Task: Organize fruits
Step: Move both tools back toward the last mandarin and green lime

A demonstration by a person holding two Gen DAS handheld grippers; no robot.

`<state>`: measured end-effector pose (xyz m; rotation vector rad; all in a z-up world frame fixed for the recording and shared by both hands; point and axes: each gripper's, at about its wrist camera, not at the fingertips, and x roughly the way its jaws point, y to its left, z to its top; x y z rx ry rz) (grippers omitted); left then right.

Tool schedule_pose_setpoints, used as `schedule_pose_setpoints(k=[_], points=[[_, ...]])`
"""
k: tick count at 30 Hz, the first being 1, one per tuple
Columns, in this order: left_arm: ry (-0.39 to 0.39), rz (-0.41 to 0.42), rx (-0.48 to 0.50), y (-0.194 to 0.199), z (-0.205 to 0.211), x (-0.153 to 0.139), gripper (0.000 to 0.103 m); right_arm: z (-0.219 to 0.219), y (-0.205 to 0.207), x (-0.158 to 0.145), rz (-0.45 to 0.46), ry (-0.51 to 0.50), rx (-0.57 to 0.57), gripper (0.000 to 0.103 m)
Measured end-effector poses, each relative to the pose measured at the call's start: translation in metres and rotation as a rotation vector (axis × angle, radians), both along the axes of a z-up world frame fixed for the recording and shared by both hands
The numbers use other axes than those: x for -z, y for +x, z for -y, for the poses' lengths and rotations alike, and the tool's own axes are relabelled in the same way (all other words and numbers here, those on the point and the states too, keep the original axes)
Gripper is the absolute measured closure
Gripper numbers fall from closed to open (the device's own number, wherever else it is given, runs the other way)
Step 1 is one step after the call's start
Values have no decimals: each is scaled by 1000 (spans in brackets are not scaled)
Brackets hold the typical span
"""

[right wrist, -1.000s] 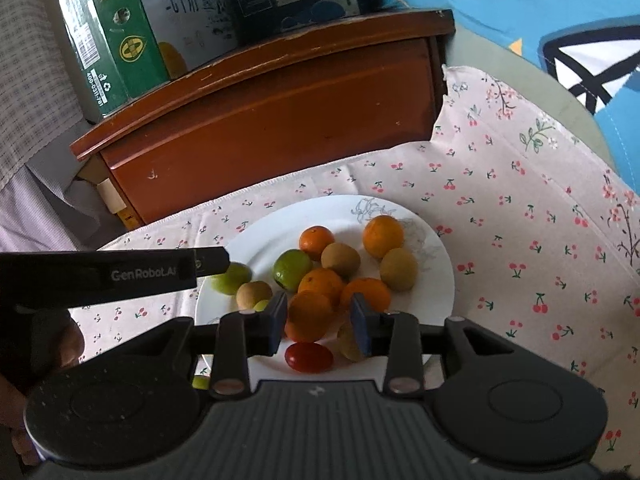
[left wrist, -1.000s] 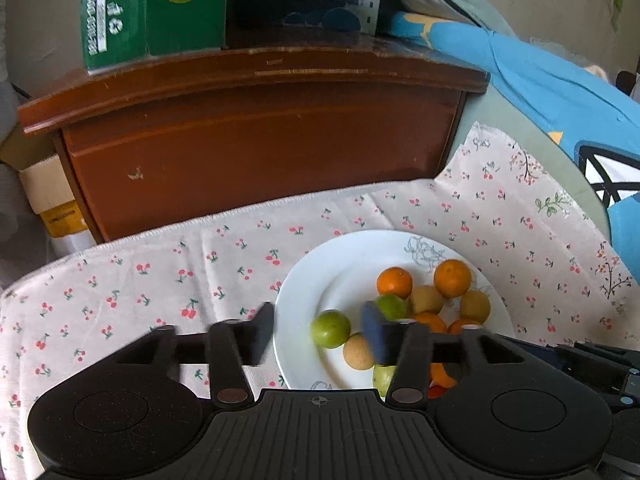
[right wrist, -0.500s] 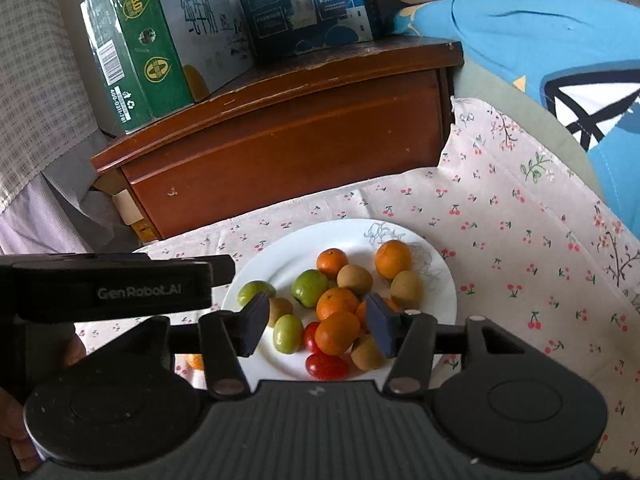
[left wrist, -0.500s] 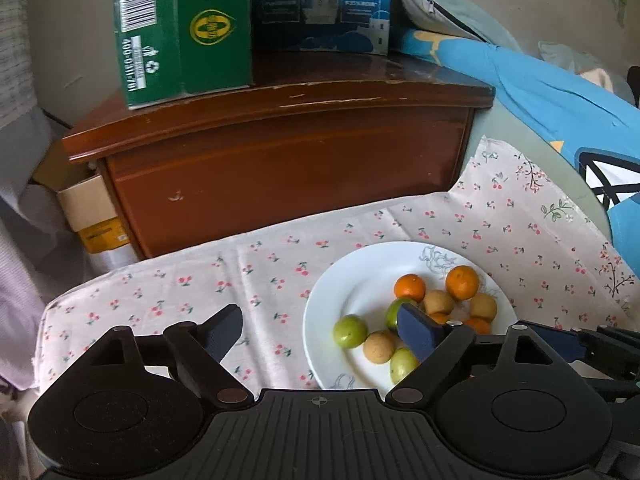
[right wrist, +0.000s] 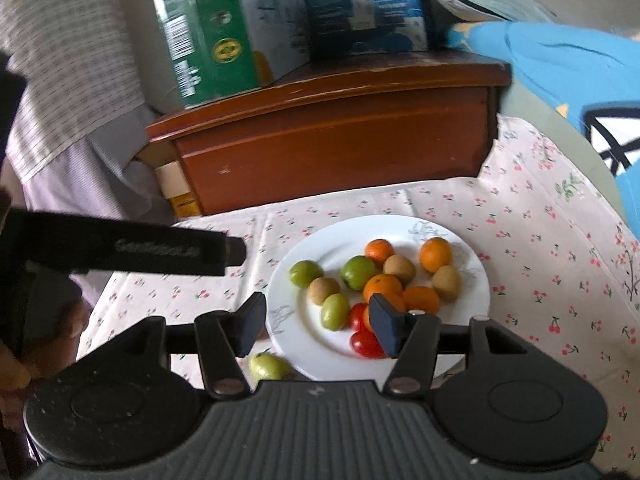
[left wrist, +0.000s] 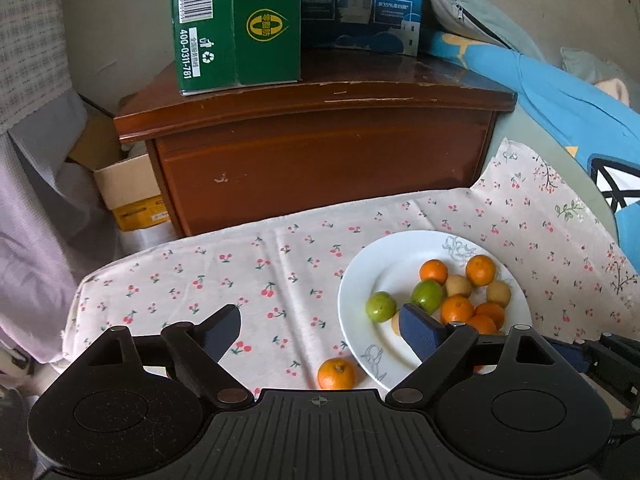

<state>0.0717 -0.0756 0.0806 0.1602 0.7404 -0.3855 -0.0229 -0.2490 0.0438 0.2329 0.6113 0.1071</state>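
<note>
Fruits lie mostly on a white plate (left wrist: 360, 288) that sits on a cherry-print cloth (left wrist: 240, 276), and the plate serves as the landmark. Nearest, the left gripper (left wrist: 320, 330) hangs above the cloth off the plate's left rim, its jaws spread wide and empty. One small orange (left wrist: 336, 373) rests on the cloth just outside the plate's near-left edge. The right gripper (right wrist: 316, 322) hovers over the plate's near side; its jaws are opening, with no fruit pressed between the pads. A green fruit (right wrist: 269, 366) lies on the cloth just off the plate's near-left rim, below that gripper. On the plate's near part sit red cherry tomatoes (right wrist: 366, 344) and another green fruit (right wrist: 335, 311); farther in are oranges (right wrist: 382, 286), brown fruits (right wrist: 447, 282) and two more green ones. Beyond the plate stands a dark wooden cabinet (left wrist: 320, 160), bearing a green carton (left wrist: 236, 24) and a blue box (left wrist: 360, 4).
</note>
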Motion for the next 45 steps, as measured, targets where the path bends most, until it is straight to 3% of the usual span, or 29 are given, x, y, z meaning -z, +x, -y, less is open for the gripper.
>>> schedule_pose_setpoints(k=[13, 23, 30, 34, 41, 45], points=[[16, -25, -34, -15, -22, 7, 15, -21, -5, 13, -45, -10, -79, 45], [-10, -104, -116, -20, -53, 22, 15, -33, -11, 27, -77, -22, -118, 45], [-16, -104, -171, -18, -69, 24, 15, -35, -6, 36, -88, -14, -122, 45], [-10, -101, -202, -15, -75, 25, 15, -37, 0, 42, -106, -1, -121, 53], [-44, -85, -211, -11, -80, 26, 15, -41, 8, 56, -158, 33, -91, 54], [-46, -68, -203, -12, -78, 27, 15, -40, 11, 55, -139, 46, -53, 54]])
